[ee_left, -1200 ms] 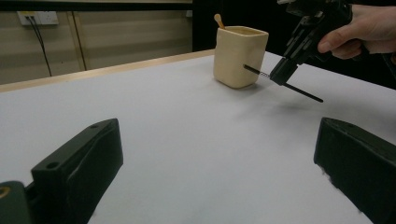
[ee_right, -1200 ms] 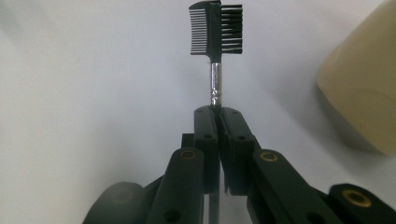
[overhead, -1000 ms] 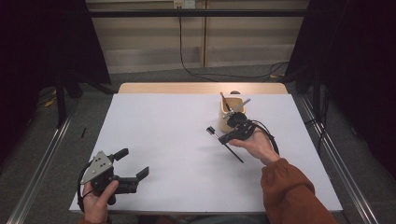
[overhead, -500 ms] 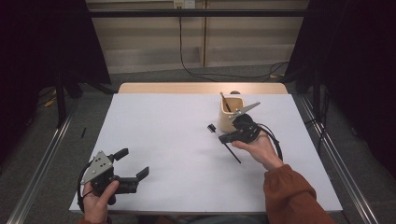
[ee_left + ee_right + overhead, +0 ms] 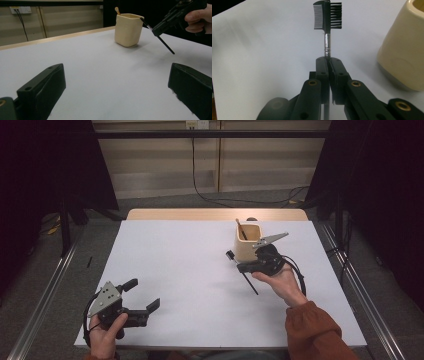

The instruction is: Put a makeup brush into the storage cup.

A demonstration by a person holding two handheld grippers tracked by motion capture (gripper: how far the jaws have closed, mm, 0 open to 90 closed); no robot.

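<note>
Right gripper (image 5: 248, 265) clamped tight on the metal neck of a slim black brow comb-and-brush wand (image 5: 327, 18), carried above the white table (image 5: 190, 270), just beside the cream squarish ceramic cup (image 5: 247, 242). Bristle head points away from the cup; the long handle trails down toward the person. A wooden stick (image 5: 240, 228) already stands in the cup. Judged: pickup done, drop into the cup not yet made. Left gripper (image 5: 141, 297) idle near the table's front edge, jaws wide, nothing between them. The cup's inside is hard to make out.
</note>
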